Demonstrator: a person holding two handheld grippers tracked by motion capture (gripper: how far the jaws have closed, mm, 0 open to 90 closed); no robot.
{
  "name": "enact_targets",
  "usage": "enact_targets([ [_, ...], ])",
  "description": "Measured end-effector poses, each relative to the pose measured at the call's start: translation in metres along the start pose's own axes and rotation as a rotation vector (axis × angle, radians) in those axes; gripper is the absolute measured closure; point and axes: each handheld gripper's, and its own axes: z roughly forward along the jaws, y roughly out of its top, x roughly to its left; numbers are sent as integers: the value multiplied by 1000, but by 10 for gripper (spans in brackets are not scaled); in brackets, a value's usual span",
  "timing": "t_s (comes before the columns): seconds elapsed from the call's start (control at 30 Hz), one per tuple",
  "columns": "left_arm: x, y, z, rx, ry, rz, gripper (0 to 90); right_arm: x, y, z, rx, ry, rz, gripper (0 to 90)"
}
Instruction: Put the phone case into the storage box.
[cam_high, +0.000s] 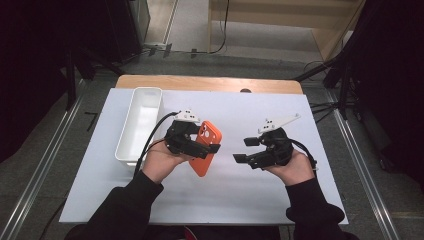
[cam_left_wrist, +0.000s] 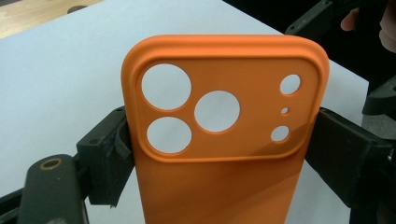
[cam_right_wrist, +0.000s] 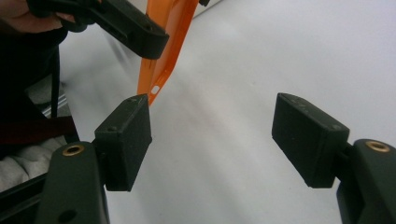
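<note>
Orange phone case (cam_left_wrist: 224, 135) is clamped across its width by the left gripper (cam_high: 197, 142), pads seated on both long edges just below the camera cutouts. The case is held clear of the white table sheet (cam_high: 250, 200), back face toward the left gripper's camera.

Right gripper (cam_high: 245, 150) is empty, jaws spread wide; nothing sits between the pads (cam_right_wrist: 128, 140). The case's lower end hangs just ahead of its near pad, edge-on, off to that side.

Likely step, judged from the pose: a handover, or placing into the white bin (cam_high: 141, 125) beyond the left gripper.

For a clean handover:
- right jaws should be lined up square to the case's thin faces
- the free lower end should be centred between the pads before closing
- left clamp should be released only once the right grip is firm
- silicone flexes, so over-squeezing is to be avoided
</note>
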Motion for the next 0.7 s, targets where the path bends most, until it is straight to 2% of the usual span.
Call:
enact_targets([
  [0.13,0,0,0,2,-4,0,159,1,-7,1,-3,3,-7,270],
  [0.33,0,0,-1,-6,-11,1,159,3,-17,2,-13,-5,9,270],
  [0.57,0,1,-4,-16,-10,10,159,6,-26,4,-34,7,-7,269],
  [0.7,2,1,-6,-18,-14,6,159,6,-35,4,-36,-4,-15,268],
])
